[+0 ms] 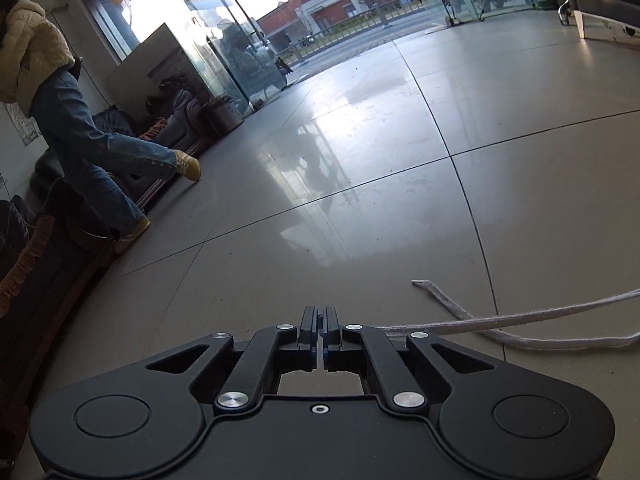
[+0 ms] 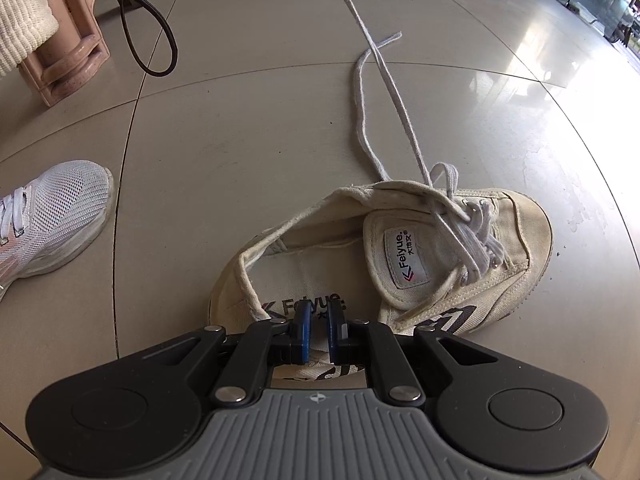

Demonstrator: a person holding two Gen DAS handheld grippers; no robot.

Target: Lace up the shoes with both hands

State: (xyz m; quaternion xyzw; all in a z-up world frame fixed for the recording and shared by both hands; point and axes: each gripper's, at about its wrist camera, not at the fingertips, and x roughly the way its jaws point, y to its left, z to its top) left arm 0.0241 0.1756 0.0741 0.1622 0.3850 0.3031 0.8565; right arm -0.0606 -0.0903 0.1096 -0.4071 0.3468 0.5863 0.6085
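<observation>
From my left wrist camera I see the left gripper [image 1: 320, 322] low over a glossy grey tiled floor [image 1: 400, 200]. Its two black fingers are pressed almost together, with only a hairline gap and a sliver of something pale showing between the blue pads; I cannot tell for certain whether that is the lace. A white shoelace [image 1: 520, 318] runs from just behind the fingers out toward 3 o'clock, lifted off the floor, and a second strand lies on the tiles beneath it, its tipped end pointing toward 1 o'clock. At 9 o'clock a bystander [image 1: 60, 100] in a cream jacket, jeans and yellow shoes stands mid-step beside dark sofas. Glass doors and a brick building sit at 12 o'clock.

From my right wrist camera I see the right gripper [image 2: 319, 330] hovering over the heel of a cream canvas shoe [image 2: 400, 248] — its blue pads stand a narrow gap apart, holding nothing. The shoe lies on the floor with its toe toward 2 o'clock, its tongue label and insole reading "Feiyue". Only the eyelets nearest the toe are laced. Two lace strands leave the shoe toward 12 o'clock: one stretches straight out of frame, the other curves and ends loose on the tiles. At 9 o'clock is a white mesh sneaker [image 2: 52, 216], and at 10 o'clock a pink stool [image 2: 72, 48] with a looping black cable [image 2: 160, 40] beside it.
</observation>
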